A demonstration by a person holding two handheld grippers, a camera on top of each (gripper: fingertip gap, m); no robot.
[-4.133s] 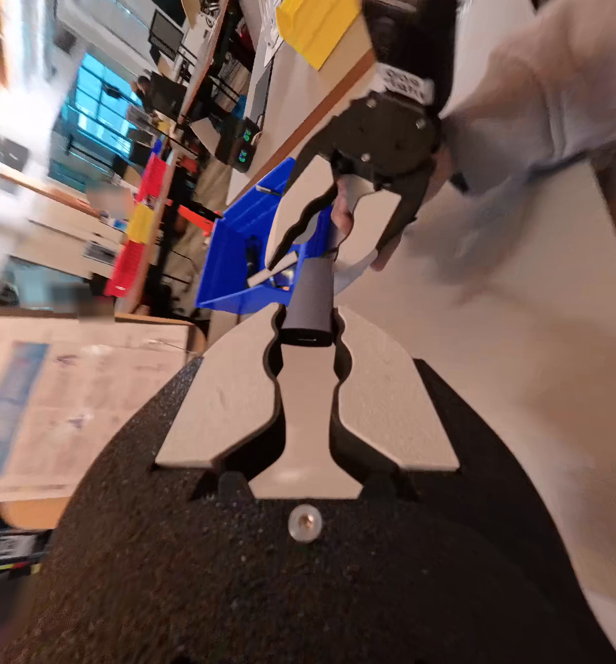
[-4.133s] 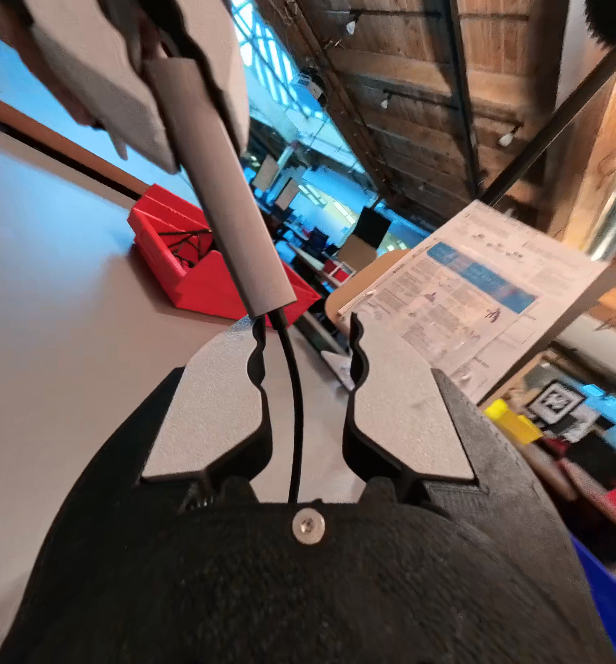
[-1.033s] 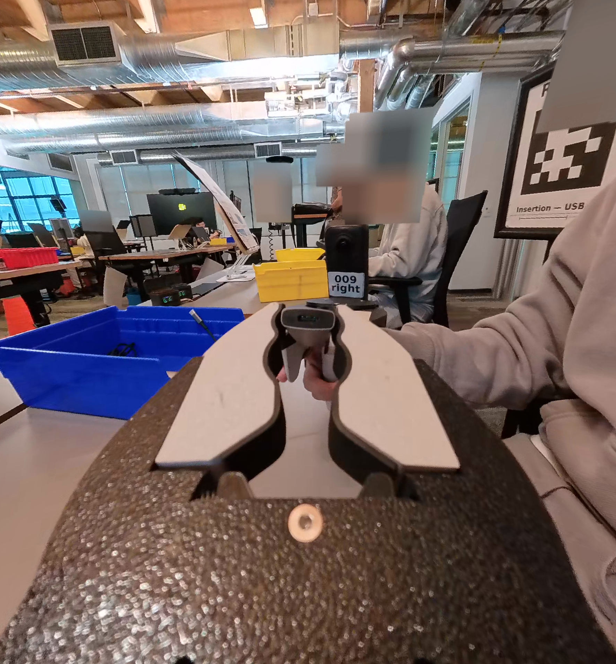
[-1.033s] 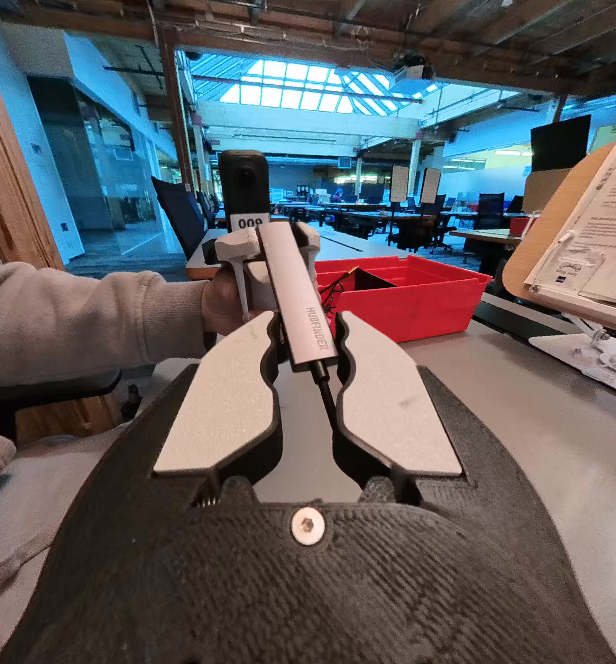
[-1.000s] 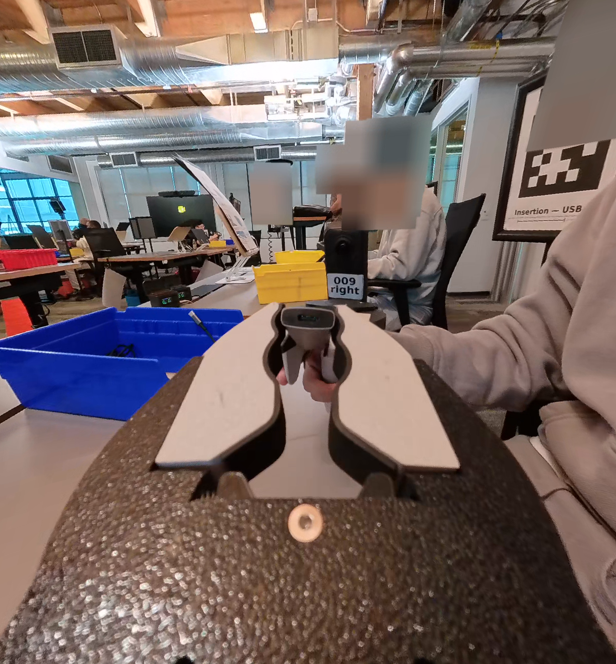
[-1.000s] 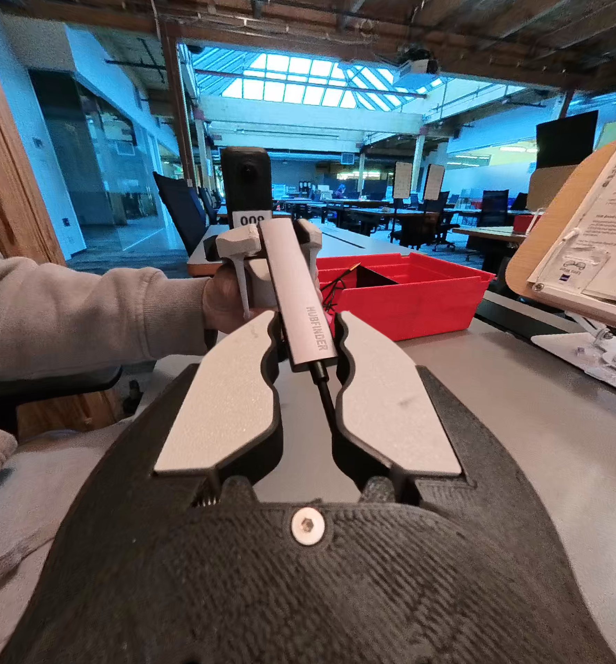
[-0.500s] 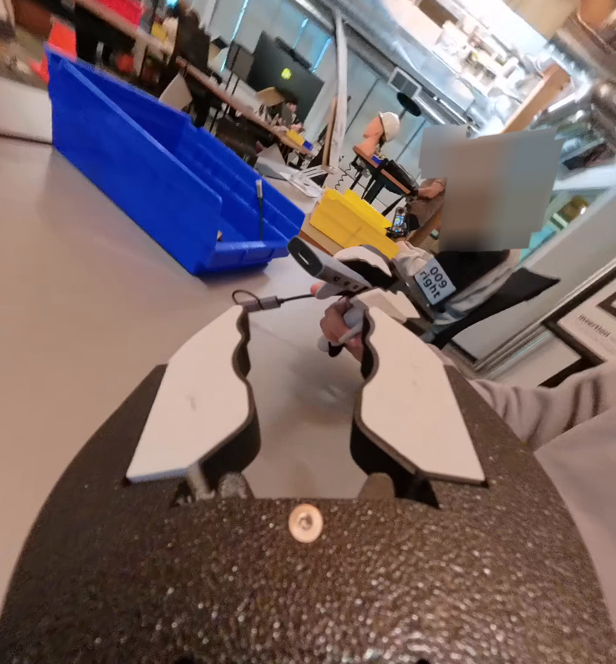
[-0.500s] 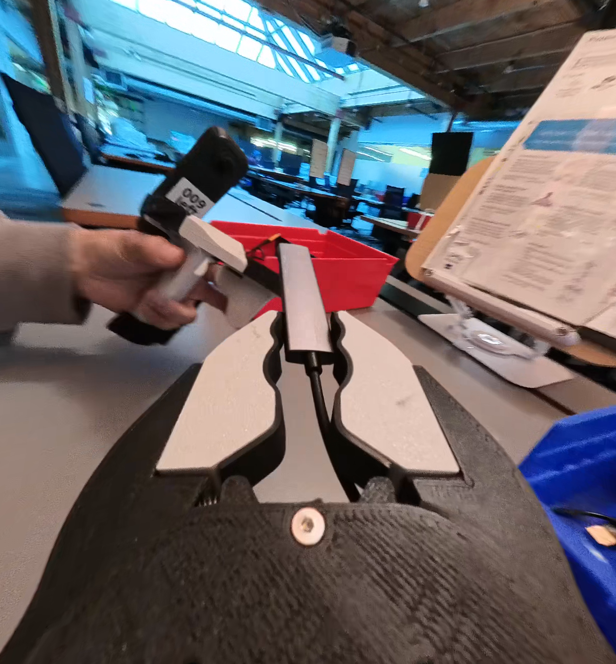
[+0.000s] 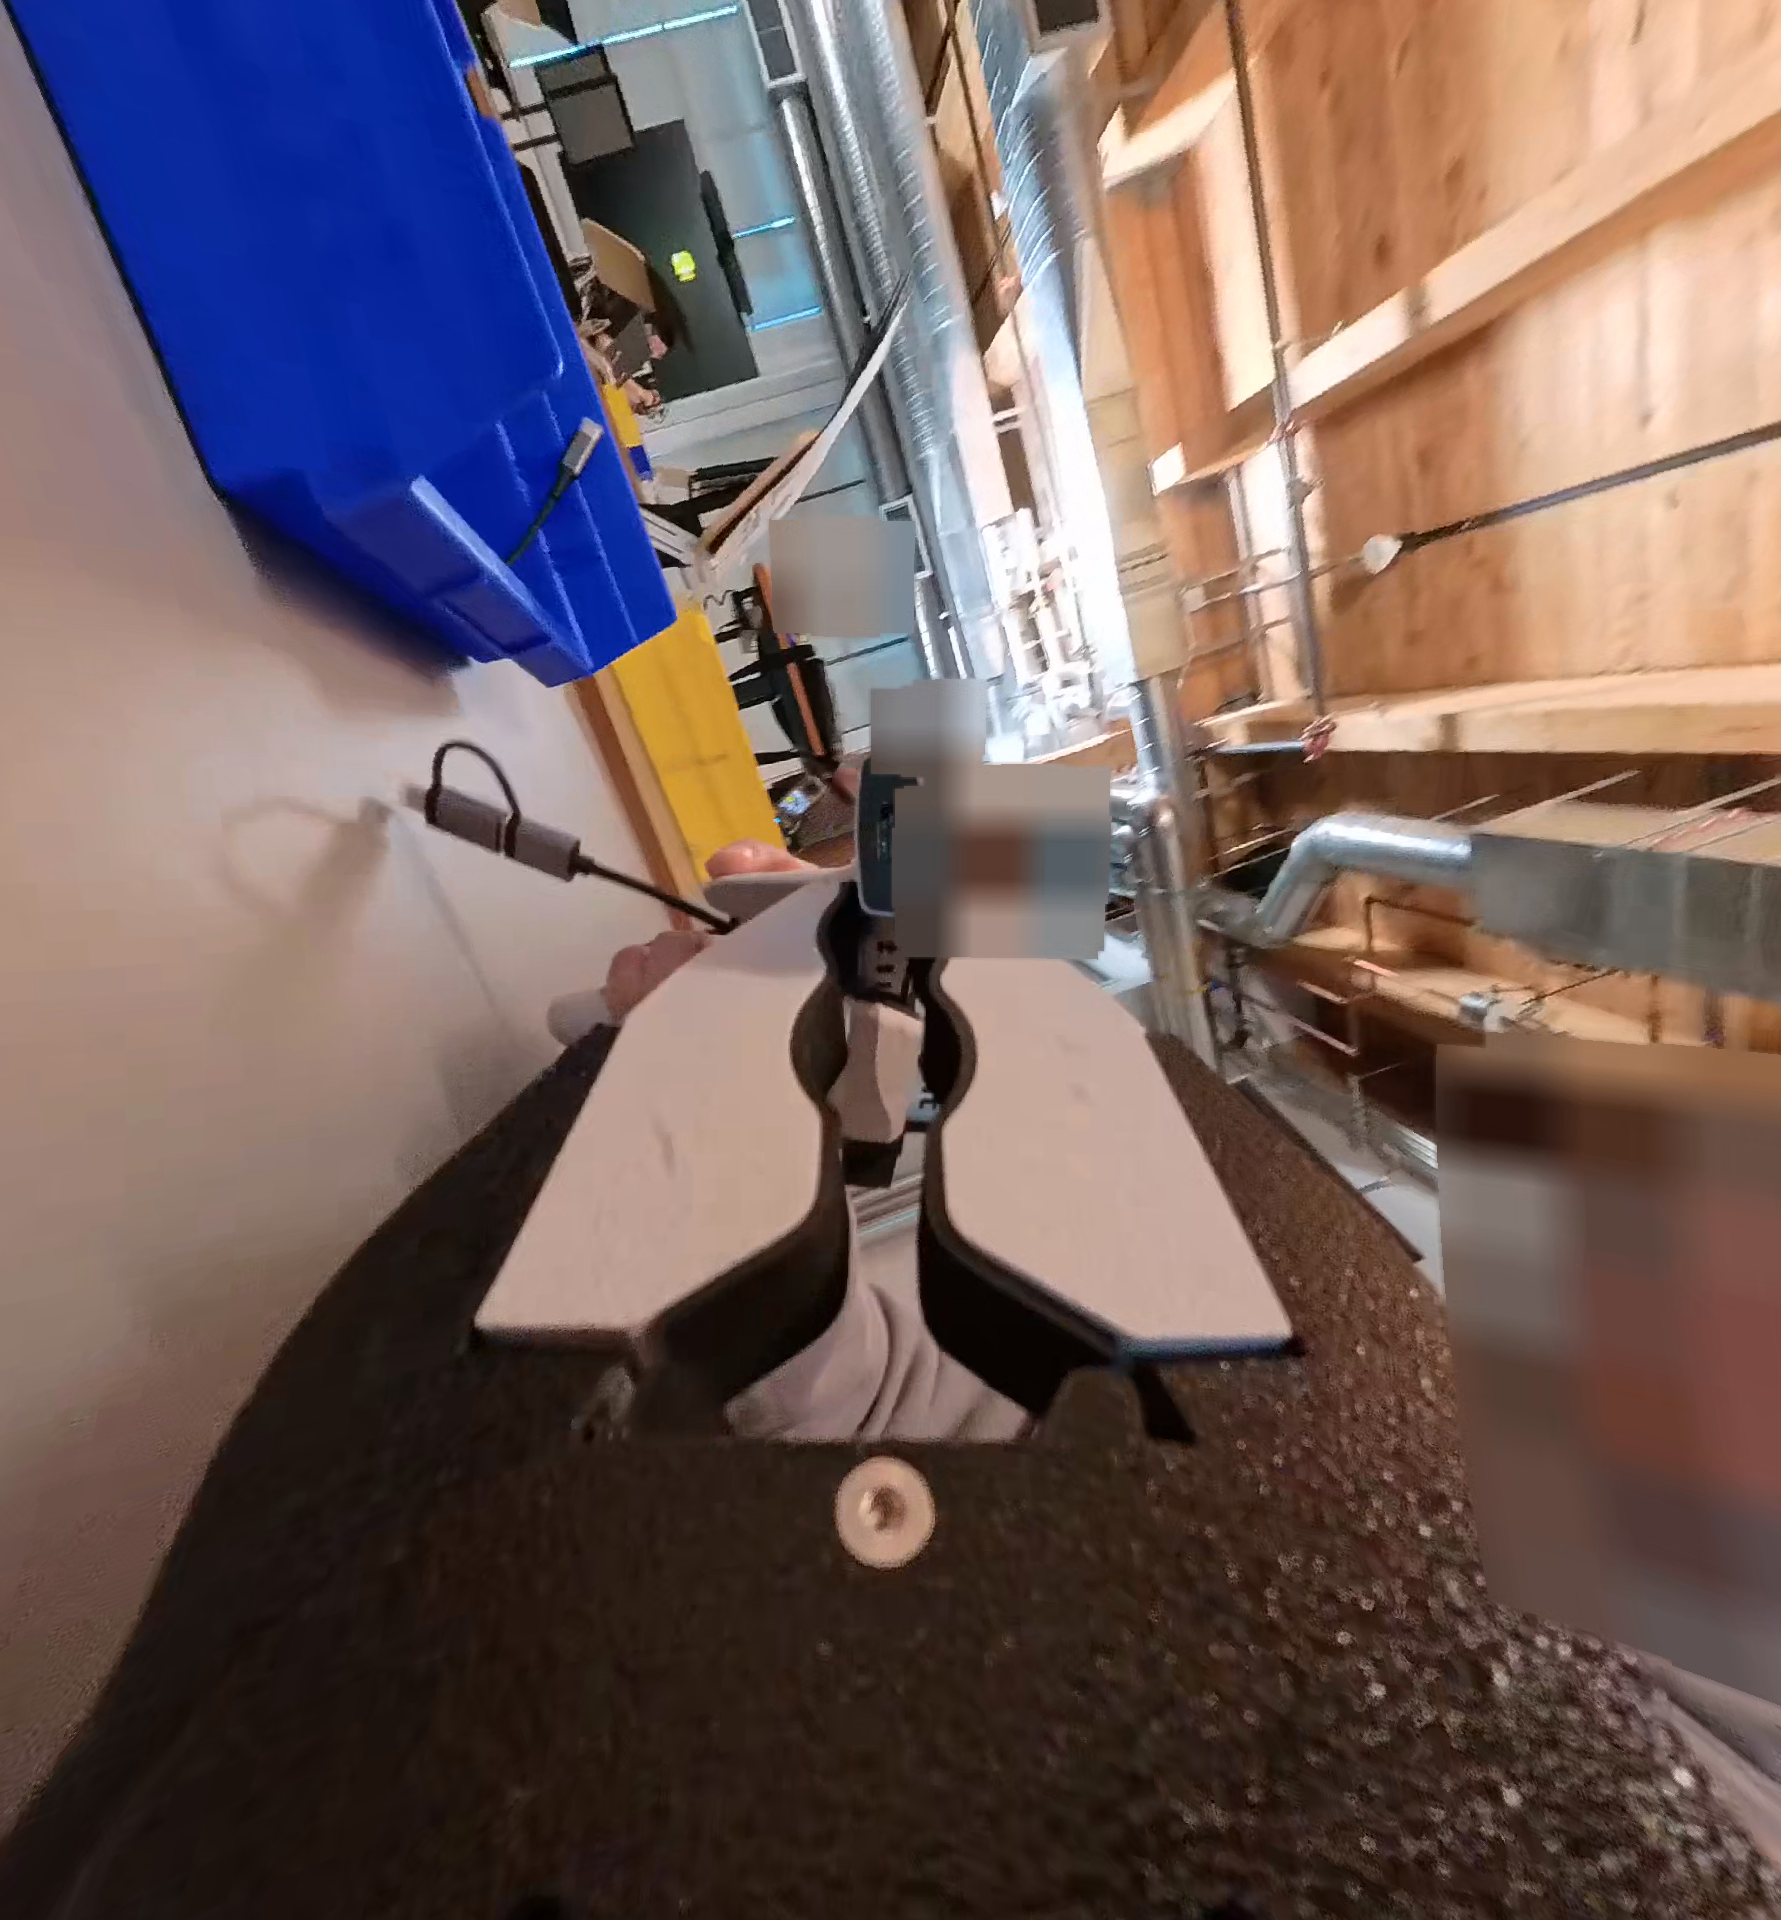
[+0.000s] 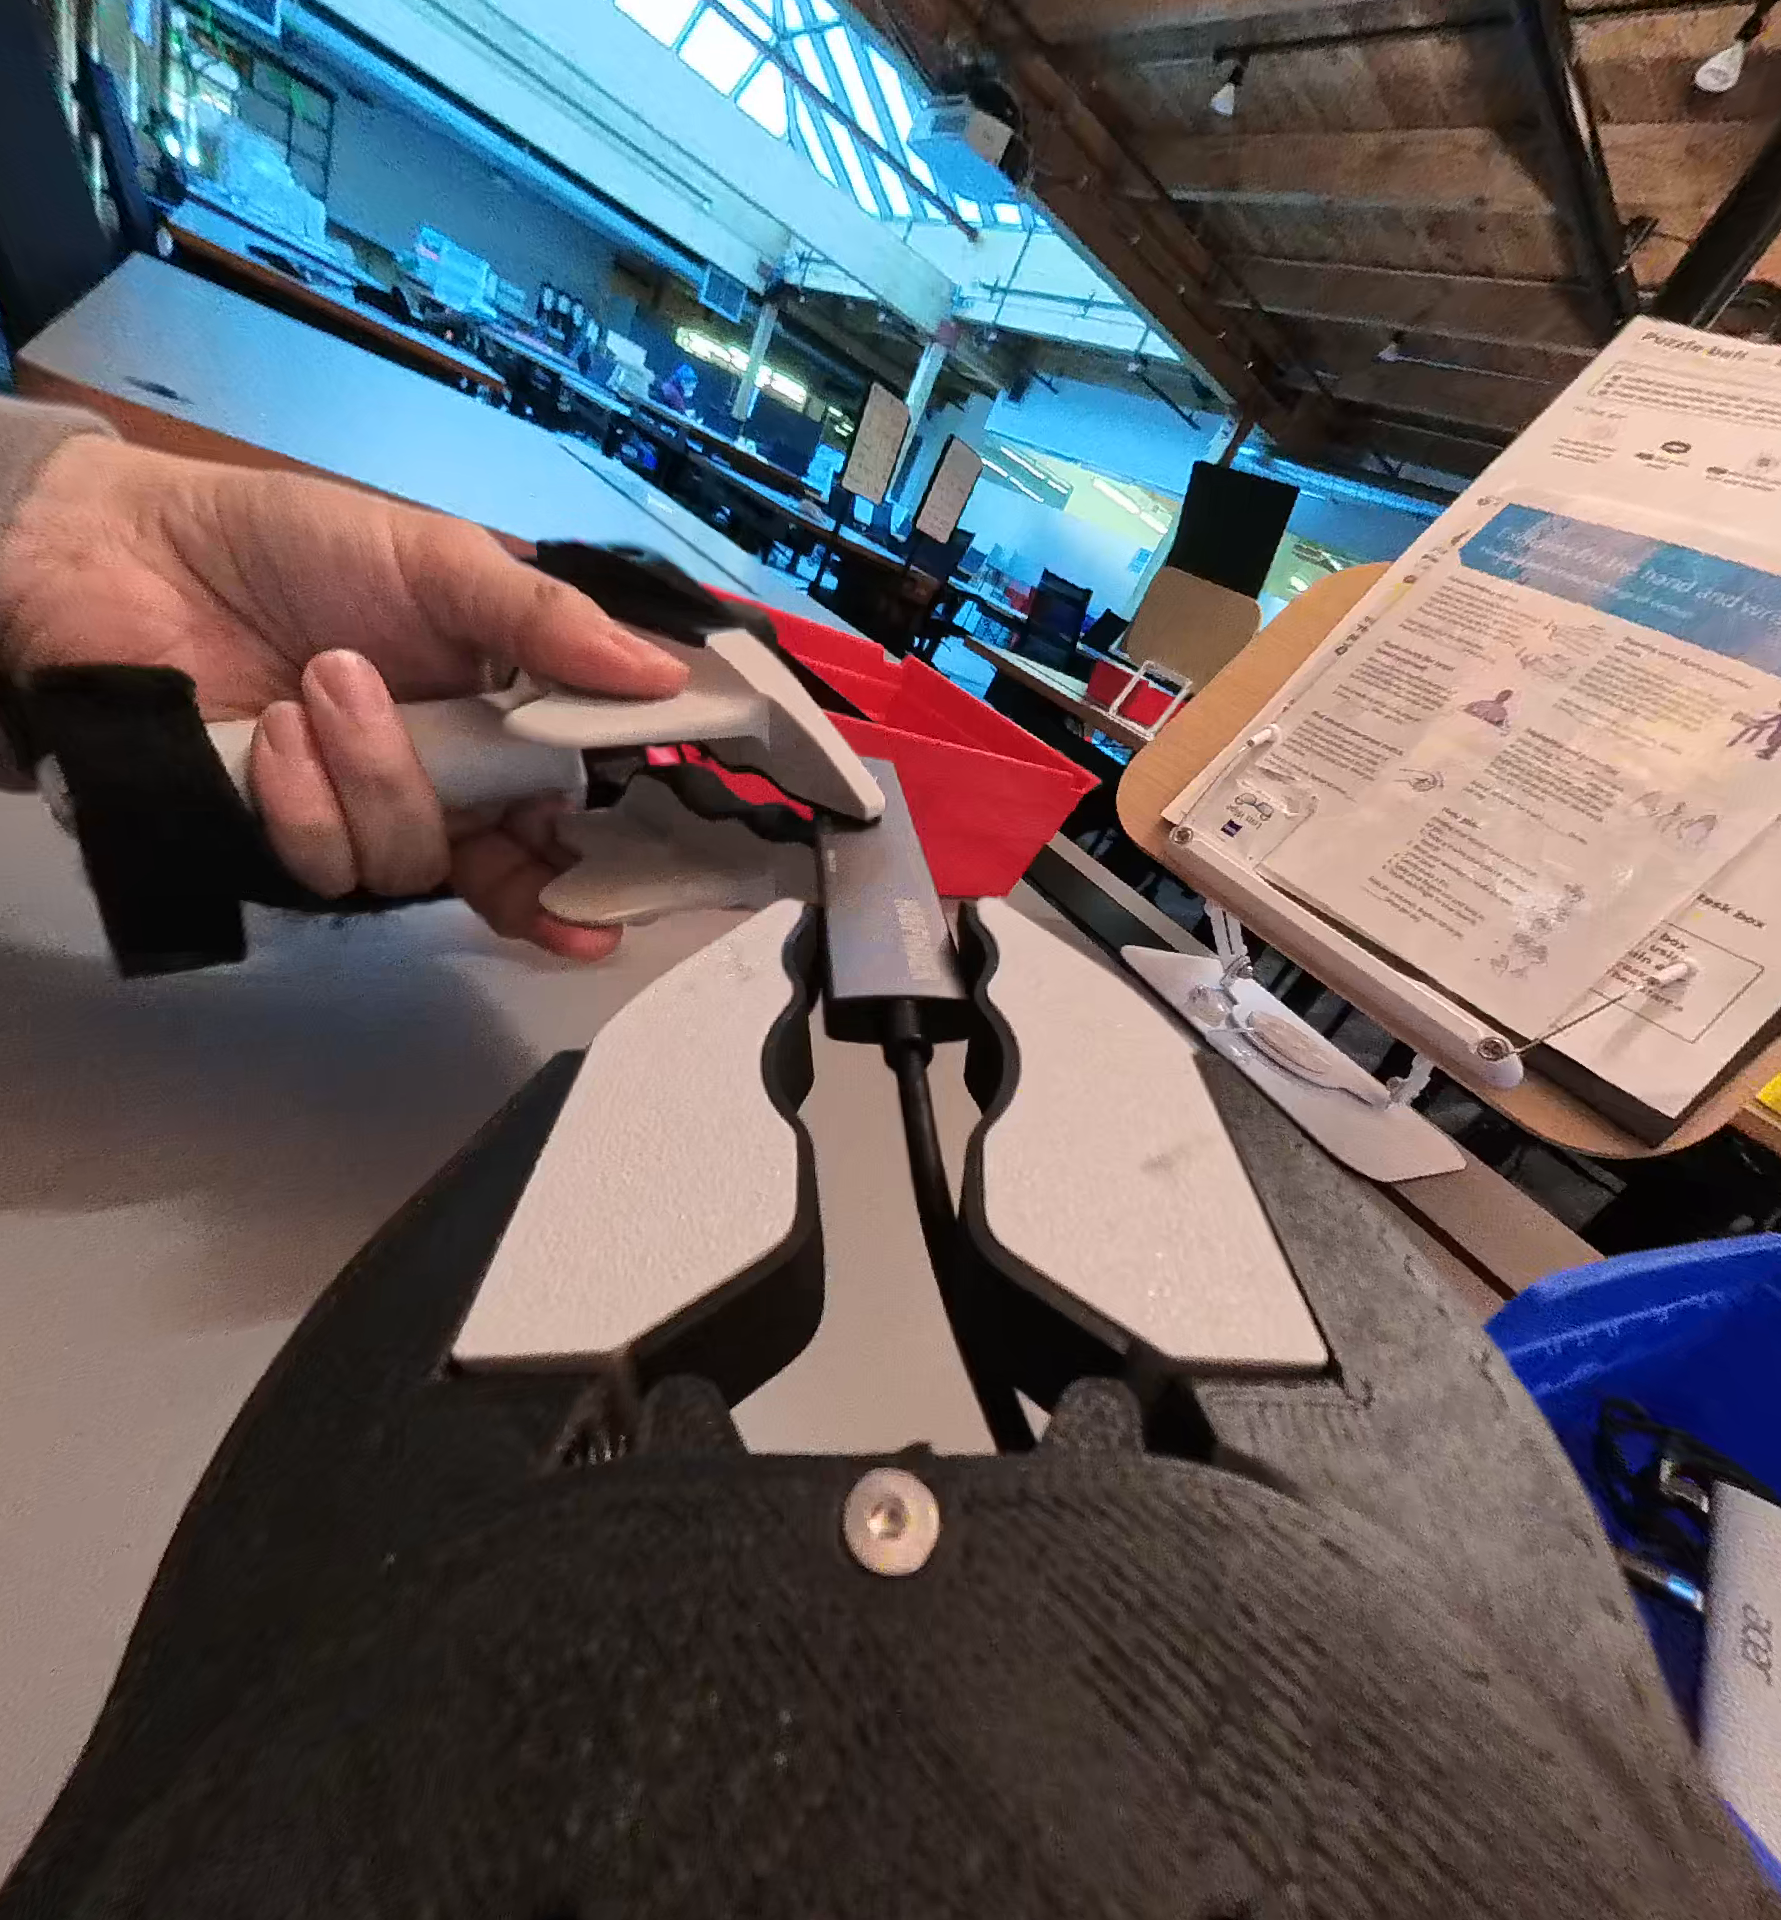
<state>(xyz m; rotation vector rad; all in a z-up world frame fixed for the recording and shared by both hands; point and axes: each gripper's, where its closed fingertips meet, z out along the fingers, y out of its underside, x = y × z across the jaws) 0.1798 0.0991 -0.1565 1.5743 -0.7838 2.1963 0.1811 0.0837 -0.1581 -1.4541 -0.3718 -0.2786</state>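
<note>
My right gripper point(image 10: 886, 935) is shut on a dark grey USB hub point(image 10: 881, 894), gripping its near end. The hub's black cable point(image 10: 922, 1122) runs back between the fingers. My left gripper point(image 10: 824, 842), held by a hand, is rolled on its side. Its two pale fingers point(image 10: 792, 748) close on the flat faces of the hub's far end. In the left wrist view the left gripper point(image 9: 881, 956) has its jaws narrow around the dark hub end point(image 9: 870, 961). The cable's grey plug point(image 9: 496, 821) hangs free above the table point(image 9: 86, 935).
A blue bin point(image 9: 346, 312) stands on the table, also at the lower right in the right wrist view point(image 10: 1696, 1351), with a white device point(image 10: 1759, 1662) in it. A red bin point(image 10: 959, 821) and a document stand point(image 10: 1592, 779) lie behind the hub. A yellow bin point(image 9: 688, 727) stands farther off. Both grippers' tips are close together, under 4 cm apart. Left tips and right tips are each some 30 cm from the white device point(image 10: 1759, 1662).
The left gripper let go of the hub, swung away open, then rolled onto its side and closed on the hub's far end. The right gripper kept its hold and turned right.
</note>
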